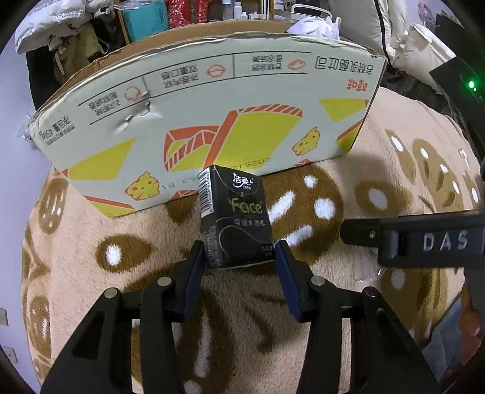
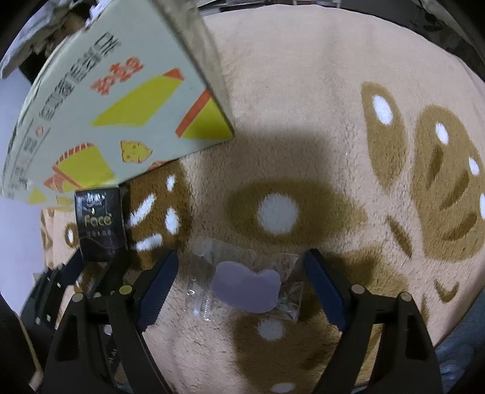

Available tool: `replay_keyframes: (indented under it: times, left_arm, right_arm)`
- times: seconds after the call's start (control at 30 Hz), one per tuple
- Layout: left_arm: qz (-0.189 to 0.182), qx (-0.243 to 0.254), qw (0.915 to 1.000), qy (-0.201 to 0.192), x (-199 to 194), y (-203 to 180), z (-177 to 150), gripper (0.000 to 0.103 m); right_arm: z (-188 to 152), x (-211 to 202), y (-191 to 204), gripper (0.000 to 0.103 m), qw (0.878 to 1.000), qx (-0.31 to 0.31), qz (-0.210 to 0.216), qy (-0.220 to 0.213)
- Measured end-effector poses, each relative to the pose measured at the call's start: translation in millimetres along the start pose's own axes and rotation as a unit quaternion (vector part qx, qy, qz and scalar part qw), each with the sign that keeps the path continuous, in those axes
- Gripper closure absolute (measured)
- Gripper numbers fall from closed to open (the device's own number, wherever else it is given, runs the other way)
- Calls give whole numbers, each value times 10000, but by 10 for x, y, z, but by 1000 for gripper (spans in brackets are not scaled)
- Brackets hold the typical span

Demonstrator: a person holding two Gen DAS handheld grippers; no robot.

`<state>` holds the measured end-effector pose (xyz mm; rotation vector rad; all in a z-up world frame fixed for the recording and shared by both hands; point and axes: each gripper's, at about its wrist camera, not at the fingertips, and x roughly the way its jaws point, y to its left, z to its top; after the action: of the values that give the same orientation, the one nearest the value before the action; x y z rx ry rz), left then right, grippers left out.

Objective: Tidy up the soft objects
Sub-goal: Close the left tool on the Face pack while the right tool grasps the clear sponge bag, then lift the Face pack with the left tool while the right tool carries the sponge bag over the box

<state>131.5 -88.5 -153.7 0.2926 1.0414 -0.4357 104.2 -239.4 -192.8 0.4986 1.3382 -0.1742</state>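
Observation:
My left gripper [image 1: 239, 254] is shut on a black "Face" tissue pack [image 1: 235, 216], held upright just above the fleece blanket in front of the cardboard box [image 1: 197, 103]. The pack and the left gripper also show in the right wrist view, pack [image 2: 100, 221] at the left. My right gripper [image 2: 242, 272] is open, its fingers either side of a lilac soft pad in a clear plastic wrapper [image 2: 245, 286] lying on the blanket. The right gripper's body shows at the right of the left wrist view [image 1: 424, 239].
A beige fleece blanket with brown and white patterns [image 2: 303, 121] covers the surface. The big printed cardboard box stands at the back left [image 2: 121, 100]. Clutter, bags and white padded clothing [image 1: 379, 24] lie behind the box.

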Motion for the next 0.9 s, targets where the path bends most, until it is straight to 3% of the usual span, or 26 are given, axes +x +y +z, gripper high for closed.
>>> replay_keyframes:
  times: [0.2,0.27,0.4,0.73,0.9]
  left_arm:
    - [89,129,9999,23,84,-108,26,56]
    - [159,284,9995,-59,88,-155,9,61]
    - [40,250,9997,-77,78,-177,-9,82]
    - [-345,291,9983,-374,-128,-164,-78,84]
    - [-323,228,9979,-514,-264,-153,-146,84]
  right_arm:
    - [40,4,-95,20,9999,99,26,-2]
    - [43,16,-83,20,10000,20,-45,8]
    - [34,30,-47,20,9998,-102,-153,8]
    - [-83,-34,90,28,9986,-404,-318,-131]
    - [-126,-68,209,34,9976,-545,-362,-231]
